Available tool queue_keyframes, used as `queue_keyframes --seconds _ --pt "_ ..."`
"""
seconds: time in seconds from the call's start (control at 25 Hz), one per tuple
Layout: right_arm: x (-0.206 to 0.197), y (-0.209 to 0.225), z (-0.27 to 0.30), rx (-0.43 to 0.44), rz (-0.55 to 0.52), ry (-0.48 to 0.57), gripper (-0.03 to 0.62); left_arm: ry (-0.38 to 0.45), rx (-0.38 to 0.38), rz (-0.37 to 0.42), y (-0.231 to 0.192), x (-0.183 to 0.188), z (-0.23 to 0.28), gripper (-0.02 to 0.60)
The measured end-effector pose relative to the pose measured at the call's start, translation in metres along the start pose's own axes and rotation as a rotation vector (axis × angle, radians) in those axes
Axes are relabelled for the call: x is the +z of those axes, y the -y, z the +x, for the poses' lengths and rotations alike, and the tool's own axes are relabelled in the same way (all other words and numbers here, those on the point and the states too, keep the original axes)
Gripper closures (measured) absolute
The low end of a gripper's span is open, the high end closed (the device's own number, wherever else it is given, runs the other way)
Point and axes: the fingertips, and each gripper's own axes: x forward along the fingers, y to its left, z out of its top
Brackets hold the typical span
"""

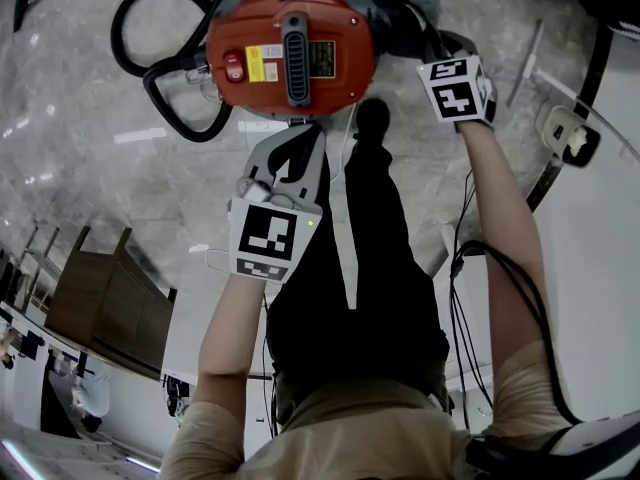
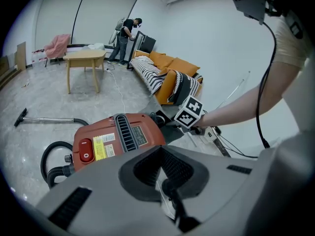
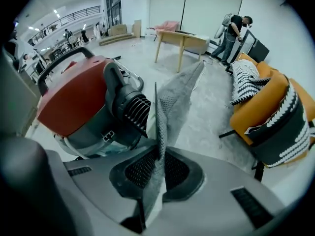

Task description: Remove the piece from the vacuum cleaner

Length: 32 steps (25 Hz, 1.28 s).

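Observation:
The red canister vacuum cleaner (image 1: 290, 48) stands on the floor with its black hose (image 1: 150, 68) looped at the left. My left gripper's marker cube (image 1: 265, 238) is just in front of it, and its grey body reaches the vacuum's near edge. In the left gripper view the vacuum (image 2: 115, 139) lies ahead and no fingers show. My right gripper (image 3: 189, 75) is at the vacuum's right end. Its grey meshed fingers are pressed together, with nothing visible between them, beside the black vented end piece (image 3: 130, 107).
The person's black trouser legs (image 1: 370, 248) fill the middle of the head view, and cables (image 1: 470, 268) hang at the right. A wooden table (image 2: 83, 63), an orange sofa (image 2: 172, 77), a floor wand (image 2: 44, 119) and a standing person (image 2: 127, 38) are farther off.

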Motion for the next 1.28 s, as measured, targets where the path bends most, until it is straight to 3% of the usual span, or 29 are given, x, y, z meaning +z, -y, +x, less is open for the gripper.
queue_keyframes --seconds 0.4,1.28 --pt "-0.0003 0.0047 0.0029 0.025 0.086 0.000 0.568 -0.002 -0.004 0.002 0.0003 0.0035 0.0049 0.578" --pt "0.0019 0.0099 0.0021 0.028 0.109 0.002 0.568 0.000 0.000 0.003 0.0057 0.0059 0.0065 0.578"
